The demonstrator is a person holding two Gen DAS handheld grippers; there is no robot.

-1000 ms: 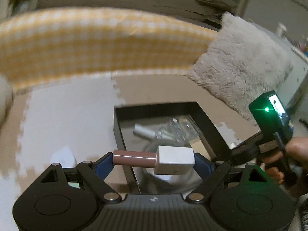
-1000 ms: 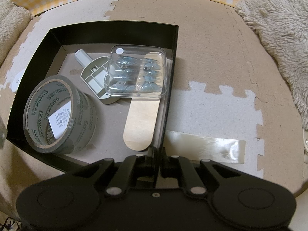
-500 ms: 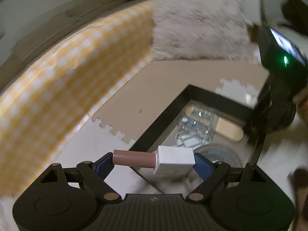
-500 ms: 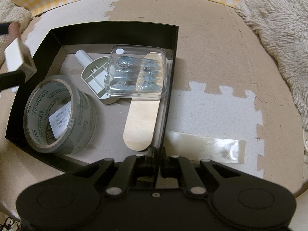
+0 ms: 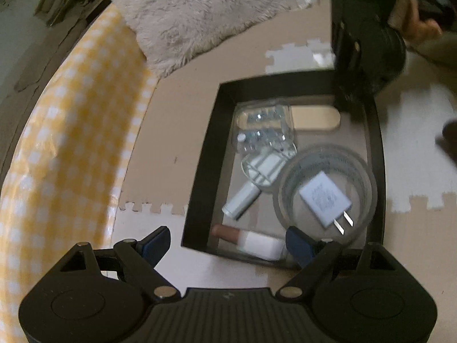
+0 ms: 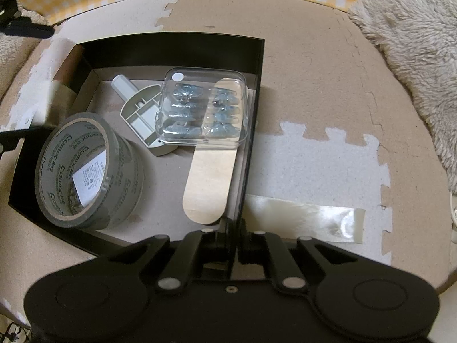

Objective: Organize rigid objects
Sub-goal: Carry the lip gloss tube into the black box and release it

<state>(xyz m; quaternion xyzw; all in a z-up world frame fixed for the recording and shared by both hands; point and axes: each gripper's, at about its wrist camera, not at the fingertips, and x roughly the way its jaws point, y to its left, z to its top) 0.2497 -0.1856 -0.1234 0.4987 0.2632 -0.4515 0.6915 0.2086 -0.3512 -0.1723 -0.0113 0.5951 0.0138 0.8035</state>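
Note:
A black box (image 5: 200,165) lies on the floor mat. In it are a tape roll (image 5: 325,188) with a white plug adapter (image 5: 324,200) inside, a clear case of small parts (image 5: 262,131), a wooden stick (image 5: 314,118) and a white plastic piece (image 5: 251,183). A brown and white tube (image 5: 248,240) lies blurred in the box's near corner. My left gripper (image 5: 228,245) is open above it, empty. My right gripper (image 6: 232,228) is shut on the box's wall (image 6: 248,154). The tape roll (image 6: 88,171) and clear case (image 6: 202,108) also show in the right wrist view.
A yellow checked cushion (image 5: 65,148) runs along the left. A fluffy grey pillow (image 5: 188,11) lies beyond the box, also at the right in the right wrist view (image 6: 414,43). A strip of clear tape (image 6: 302,220) sticks to the mat beside the box.
My left gripper swung over the box and opened. The brown and white tube left its fingers and now lies in the box. The right gripper has not moved.

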